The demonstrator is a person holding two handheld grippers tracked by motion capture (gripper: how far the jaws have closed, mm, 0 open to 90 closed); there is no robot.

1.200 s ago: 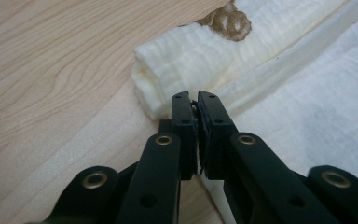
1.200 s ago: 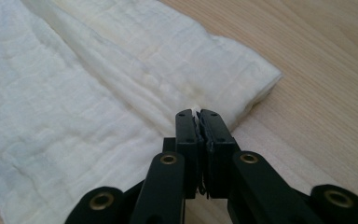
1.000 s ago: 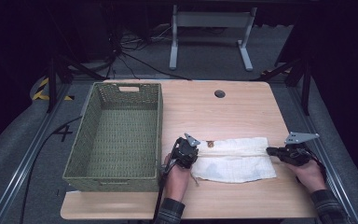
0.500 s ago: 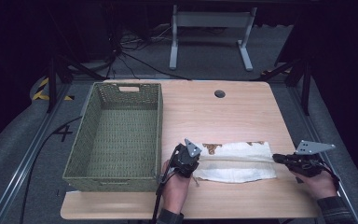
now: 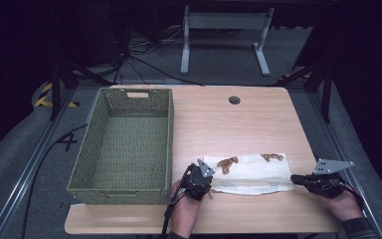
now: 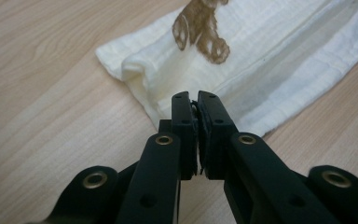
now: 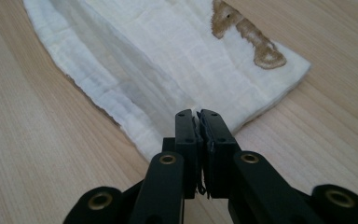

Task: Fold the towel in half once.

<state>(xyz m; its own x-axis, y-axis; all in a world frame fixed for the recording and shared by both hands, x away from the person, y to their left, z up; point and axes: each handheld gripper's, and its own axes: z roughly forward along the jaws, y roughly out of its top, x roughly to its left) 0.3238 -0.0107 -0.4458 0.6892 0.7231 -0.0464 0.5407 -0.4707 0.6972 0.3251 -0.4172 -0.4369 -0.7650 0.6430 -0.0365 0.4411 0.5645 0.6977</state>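
A white cloth (image 5: 251, 174) with brown prints lies folded lengthwise near the front of the wooden table (image 5: 229, 124). My left gripper (image 5: 211, 184) sits at its left end, and in the left gripper view the gripper (image 6: 198, 95) has its jaws shut on the near edge of the cloth (image 6: 270, 56). At the right end is my right gripper (image 5: 293, 178). Seen in the right gripper view, that gripper (image 7: 198, 112) is shut on the near right corner of the cloth (image 7: 168, 56). Both brown prints lie on the far strip.
A green woven basket (image 5: 169, 144) stands empty on the left half of the table, just left of my left hand. A round cable hole (image 5: 234, 100) is at the far middle. The table's front edge runs right under both hands.
Both grippers have drawn back toward the front edge, pulling the cloth's near edge with them. The brown prints on the far strip have come into sight.
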